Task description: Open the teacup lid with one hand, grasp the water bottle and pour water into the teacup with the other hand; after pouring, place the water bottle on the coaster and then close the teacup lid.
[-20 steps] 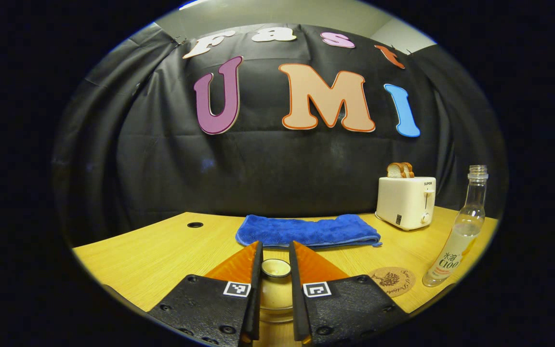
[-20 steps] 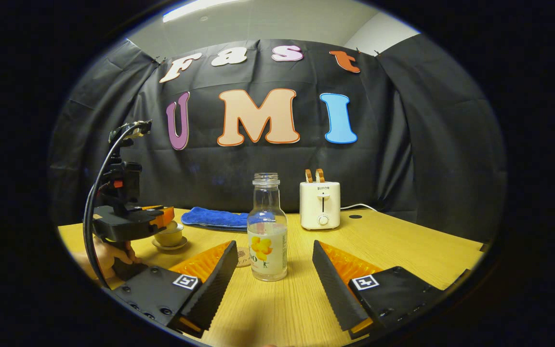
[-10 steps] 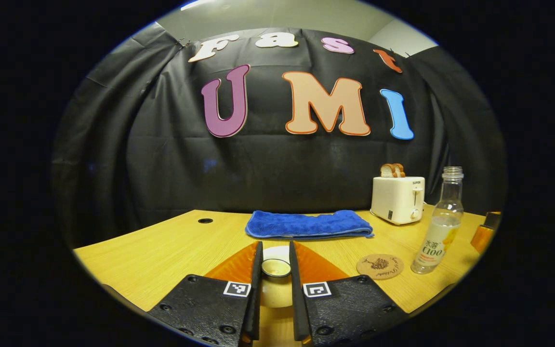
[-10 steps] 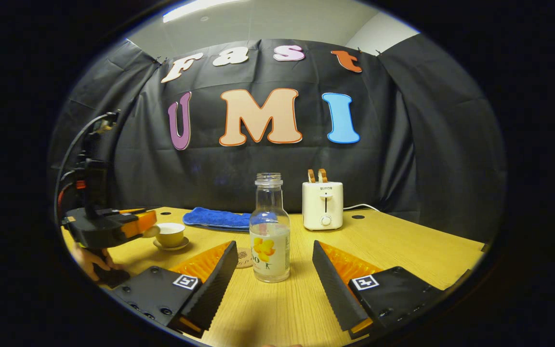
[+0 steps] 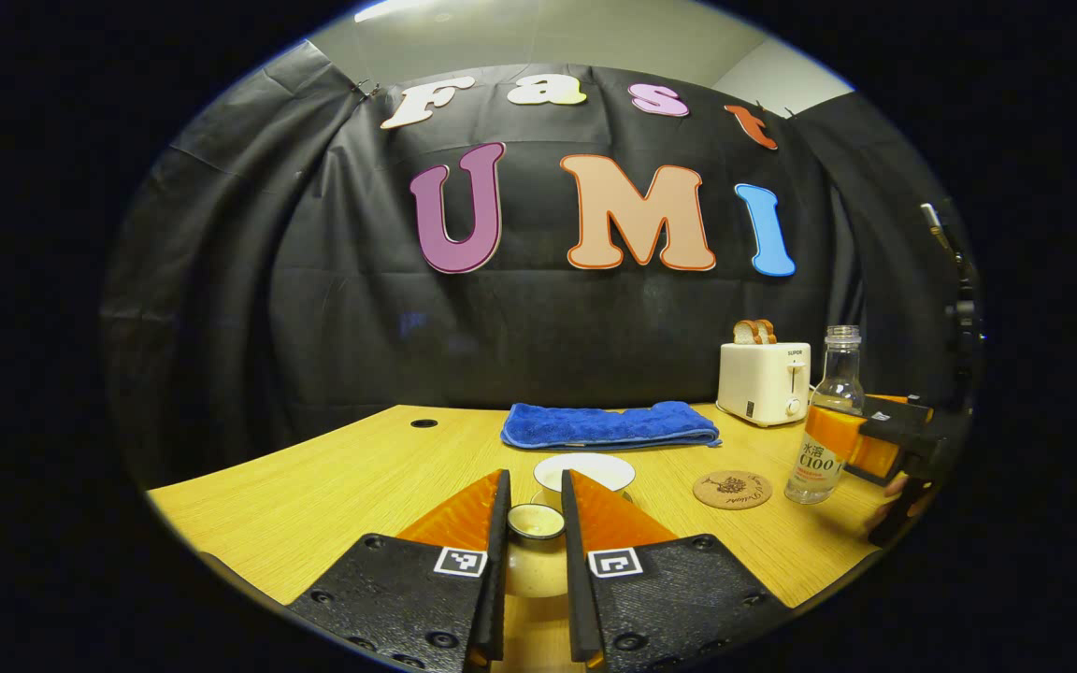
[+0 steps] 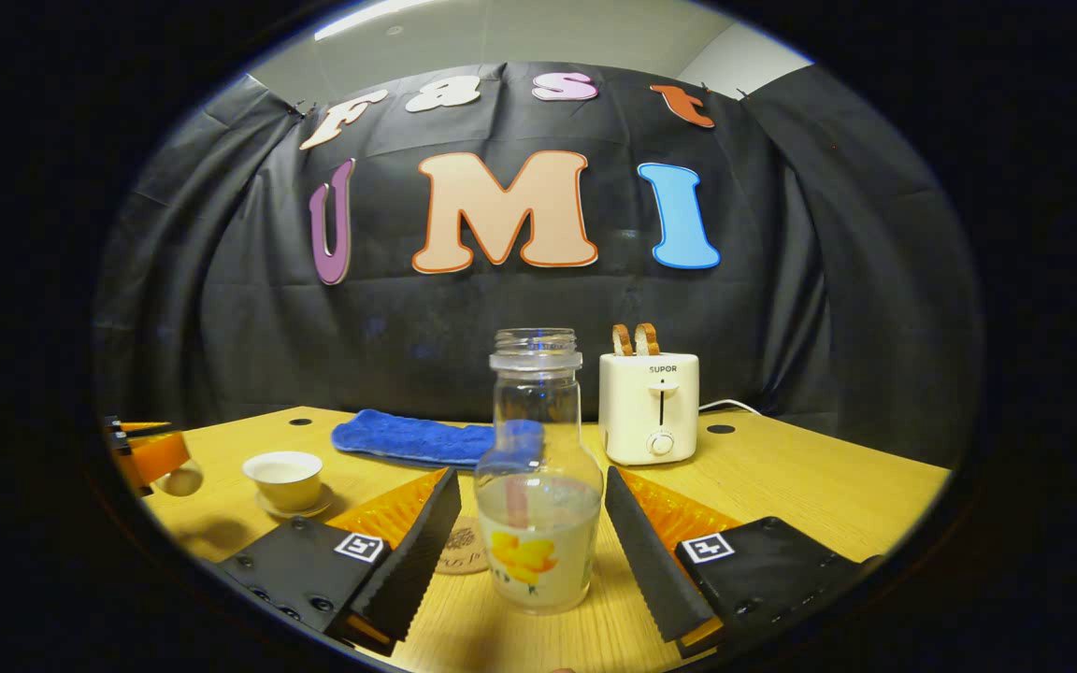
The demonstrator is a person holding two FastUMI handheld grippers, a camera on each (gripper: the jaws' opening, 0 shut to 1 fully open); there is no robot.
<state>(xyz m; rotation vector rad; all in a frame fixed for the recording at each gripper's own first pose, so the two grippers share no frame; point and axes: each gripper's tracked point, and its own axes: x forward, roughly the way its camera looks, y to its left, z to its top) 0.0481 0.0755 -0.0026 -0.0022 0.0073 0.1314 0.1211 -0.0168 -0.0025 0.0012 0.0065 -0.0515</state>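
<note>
The left gripper (image 5: 535, 523) holds the lid (image 5: 536, 521) pinched between its fingers, above the counter (image 5: 333, 495) and nearer than the open teacup (image 6: 286, 472), which sits on its saucer toward the counter's left side. The right gripper (image 6: 531, 523) has its fingers wide on either side of the upright bottle (image 6: 538, 486), not clearly touching it. The coaster (image 5: 732, 489) lies just left of the bottle.

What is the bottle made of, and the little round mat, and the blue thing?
The water bottle looks like clear glass or hard plastic: you can see through it, and it shines. The coaster looks like cork, brown, dull and speckled. The blue towel looks like soft fuzzy cloth, folded flat.
</note>
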